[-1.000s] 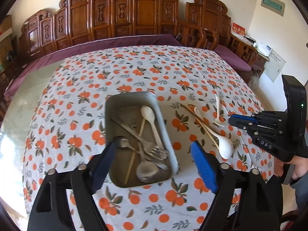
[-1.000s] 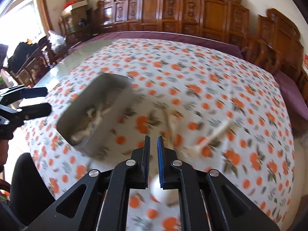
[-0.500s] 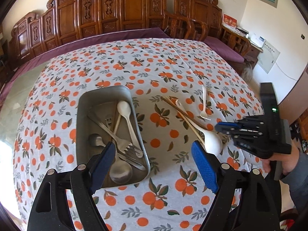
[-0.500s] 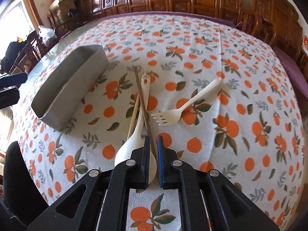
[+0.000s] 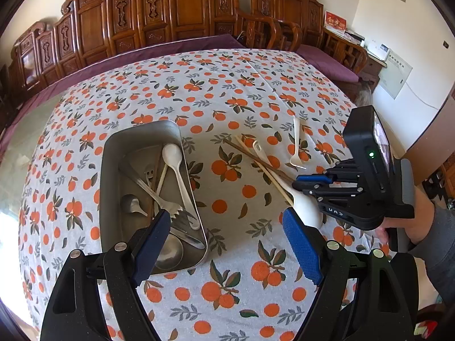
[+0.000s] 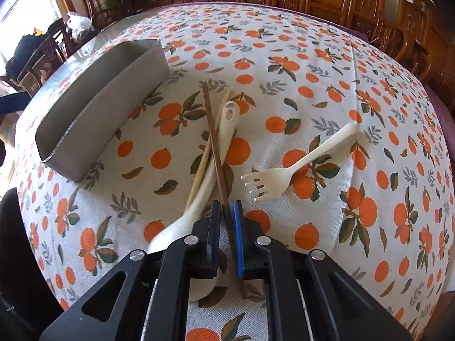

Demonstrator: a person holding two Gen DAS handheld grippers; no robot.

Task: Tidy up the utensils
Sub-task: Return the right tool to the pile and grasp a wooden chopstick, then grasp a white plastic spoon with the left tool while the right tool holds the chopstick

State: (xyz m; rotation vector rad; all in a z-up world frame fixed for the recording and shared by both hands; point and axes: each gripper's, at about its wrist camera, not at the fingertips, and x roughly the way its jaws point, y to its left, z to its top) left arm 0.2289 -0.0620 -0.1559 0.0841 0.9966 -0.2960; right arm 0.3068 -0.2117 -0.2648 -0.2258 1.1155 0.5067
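A metal tray (image 5: 112, 153) (image 6: 93, 91) on the orange-print cloth holds several spoons and forks. To its right lie a dark chopstick (image 6: 214, 142) (image 5: 256, 159), a pale chopstick (image 6: 203, 159), a white ladle spoon (image 6: 224, 133) (image 5: 305, 207) and a white plastic fork (image 6: 284, 176) (image 5: 296, 145). My right gripper (image 6: 226, 213) (image 5: 297, 183) is low over the pile, its jaws a narrow gap apart around the dark chopstick's near end. My left gripper (image 5: 227, 238) is open and empty, above the tray's near right corner.
Carved wooden chairs (image 5: 182, 8) ring the far side of the table. A purple bench cushion (image 5: 327, 62) lies at the right. The table edge falls away near the bottom of both views.
My right gripper has dropped down to the utensil pile and its jaws have parted slightly around the dark chopstick. The left gripper has shifted a little over the tray.
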